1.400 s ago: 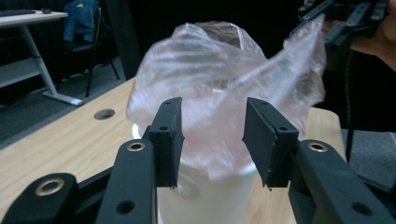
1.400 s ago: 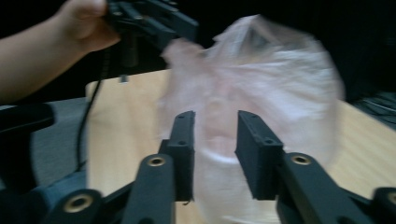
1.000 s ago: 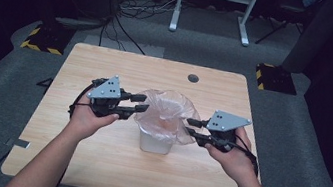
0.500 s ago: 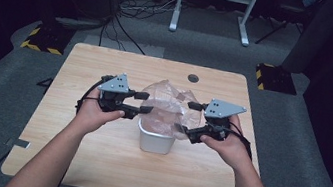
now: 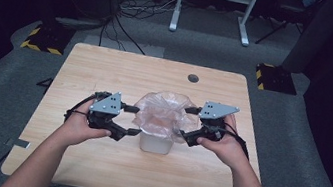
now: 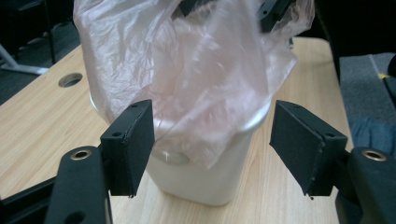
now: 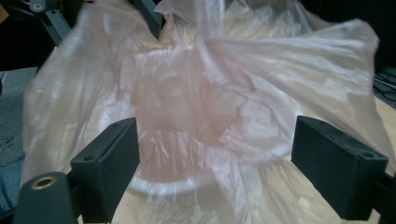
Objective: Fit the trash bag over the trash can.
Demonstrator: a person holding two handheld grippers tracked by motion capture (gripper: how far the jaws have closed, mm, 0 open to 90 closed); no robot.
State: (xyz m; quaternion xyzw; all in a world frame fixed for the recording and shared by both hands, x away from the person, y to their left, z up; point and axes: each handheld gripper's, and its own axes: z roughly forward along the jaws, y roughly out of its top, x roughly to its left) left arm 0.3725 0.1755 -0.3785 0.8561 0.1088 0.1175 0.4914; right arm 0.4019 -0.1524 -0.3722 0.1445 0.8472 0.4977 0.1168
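Both grippers are now lower than before, beside the small white plastic bin on the light wooden table. My left gripper and right gripper have just been opening; their jaws are spread, and the thin clear pinkish plastic bag drapes free over the bin's rim.

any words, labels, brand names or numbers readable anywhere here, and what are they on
None: no word, number or brand can be read in any view.
White bin: plain, no label showing.
Clear plastic bag: no print.
Grey plates on the left tongs and right tongs: holes, no text.
Yellow-black hazard stripes on the floor blocks: a warning pattern, no lettering.
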